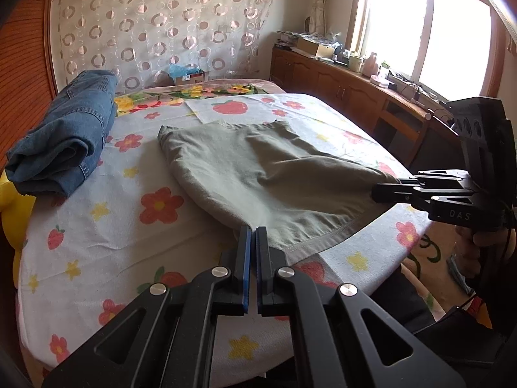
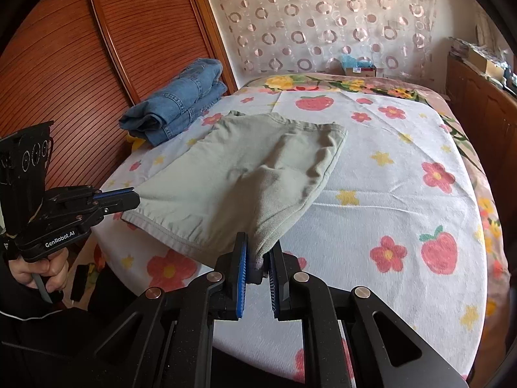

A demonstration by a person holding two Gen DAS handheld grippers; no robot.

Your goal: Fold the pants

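Pants (image 1: 258, 161): pale grey-green, lying partly folded across the middle of the bed, near hemmed edge lifted off the cover and stretched between the two grippers.
Left gripper (image 1: 253, 230): jaws pressed together on the stitched hem at the near edge of the pants; seen from the right wrist view at (image 2: 137, 198), pinching the left corner of that edge.
Right gripper (image 2: 261, 245): jaws nearly together, clamped on a bunched corner of the pants; seen from the left wrist view at (image 1: 376, 190), gripping the right corner.
Hands: a hand (image 2: 35, 271) around the left gripper's handle, another (image 1: 475, 242) on the right gripper's handle, dark sleeves below.
Bed cover (image 2: 387, 194): white, printed with red flowers, yellow stars and strawberries; pants resting on it.
Jeans (image 1: 64, 145): blue denim, folded in a stack at the far left of the bed, apart from the pants.
Backdrop: sheer curtain with ring pattern (image 1: 161, 26), wooden slatted panel (image 2: 64, 64), bright window (image 1: 429, 32) over a cluttered wooden cabinet (image 1: 339, 77).
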